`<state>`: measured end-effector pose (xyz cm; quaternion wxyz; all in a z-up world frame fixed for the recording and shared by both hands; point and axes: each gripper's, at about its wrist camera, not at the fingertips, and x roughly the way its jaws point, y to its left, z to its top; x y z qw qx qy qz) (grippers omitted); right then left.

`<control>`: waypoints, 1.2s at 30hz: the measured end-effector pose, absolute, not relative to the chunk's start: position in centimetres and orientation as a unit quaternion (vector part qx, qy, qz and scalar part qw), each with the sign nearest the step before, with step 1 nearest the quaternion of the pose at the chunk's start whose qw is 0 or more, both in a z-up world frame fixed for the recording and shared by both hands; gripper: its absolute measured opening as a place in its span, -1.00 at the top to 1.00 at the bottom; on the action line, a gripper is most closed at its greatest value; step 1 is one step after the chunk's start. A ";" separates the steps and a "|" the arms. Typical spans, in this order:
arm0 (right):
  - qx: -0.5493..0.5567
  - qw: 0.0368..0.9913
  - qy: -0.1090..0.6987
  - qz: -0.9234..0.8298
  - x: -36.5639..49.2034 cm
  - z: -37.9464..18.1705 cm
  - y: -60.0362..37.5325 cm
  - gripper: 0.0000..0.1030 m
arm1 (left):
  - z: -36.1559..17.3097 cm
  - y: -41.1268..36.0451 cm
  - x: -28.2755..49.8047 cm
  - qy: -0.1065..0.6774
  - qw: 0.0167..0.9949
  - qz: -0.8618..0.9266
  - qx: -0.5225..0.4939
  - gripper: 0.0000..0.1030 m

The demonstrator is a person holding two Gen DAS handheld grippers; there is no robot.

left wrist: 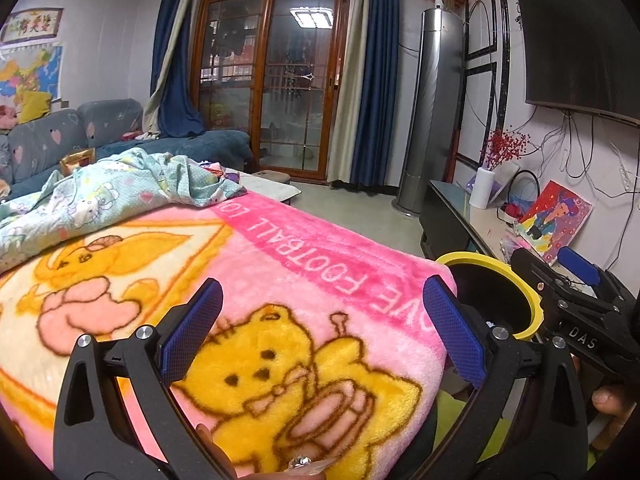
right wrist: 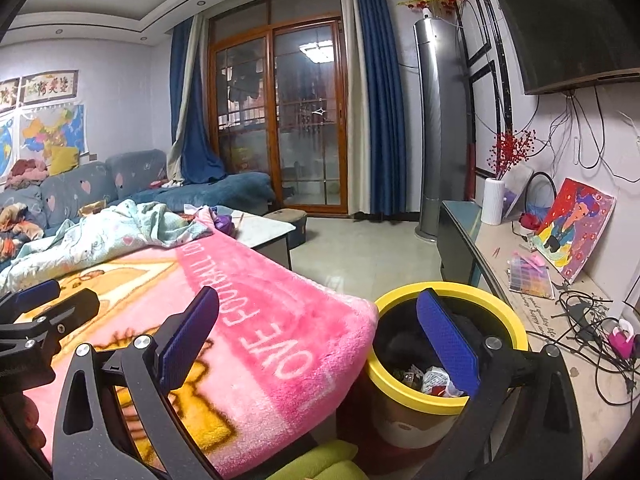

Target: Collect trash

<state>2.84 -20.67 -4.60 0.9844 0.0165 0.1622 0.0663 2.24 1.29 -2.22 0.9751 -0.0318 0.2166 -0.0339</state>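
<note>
Trash bin [right wrist: 448, 376] upright, mouth up, beside pink blanket [right wrist: 280, 312].

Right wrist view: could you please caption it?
Open right claw above the yellow-rimmed trash bin beside a pink fleece blanket.

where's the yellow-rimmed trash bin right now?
The yellow-rimmed trash bin sits low in the right wrist view, right of centre, between the pink plush blanket and the TV counter.

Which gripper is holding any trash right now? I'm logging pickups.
Neither: the left gripper and right gripper are both open, nothing between their fingers.
</note>
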 end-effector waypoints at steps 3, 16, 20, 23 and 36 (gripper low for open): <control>0.018 0.984 0.165 0.064 3.0 -4.7 -20.7 -0.87 | -2.2 1.3 2.2 0.217 0.975 -0.035 -0.031 -0.79; 0.020 0.983 0.170 0.060 3.1 -5.0 -20.7 -0.87 | -2.1 1.1 2.1 0.216 0.975 -0.036 -0.031 -0.79; 0.020 0.983 0.170 0.059 3.1 -5.1 -20.6 -0.87 | -2.1 1.1 2.1 0.215 0.975 -0.037 -0.031 -0.79; 0.020 0.983 0.170 0.060 3.1 -5.1 -20.7 -0.87 | -2.1 1.1 2.1 0.216 0.975 -0.037 -0.031 -0.79; 0.020 0.984 0.170 0.059 3.1 -5.2 -20.7 -0.87 | -2.2 1.1 2.1 0.216 0.975 -0.037 -0.031 -0.79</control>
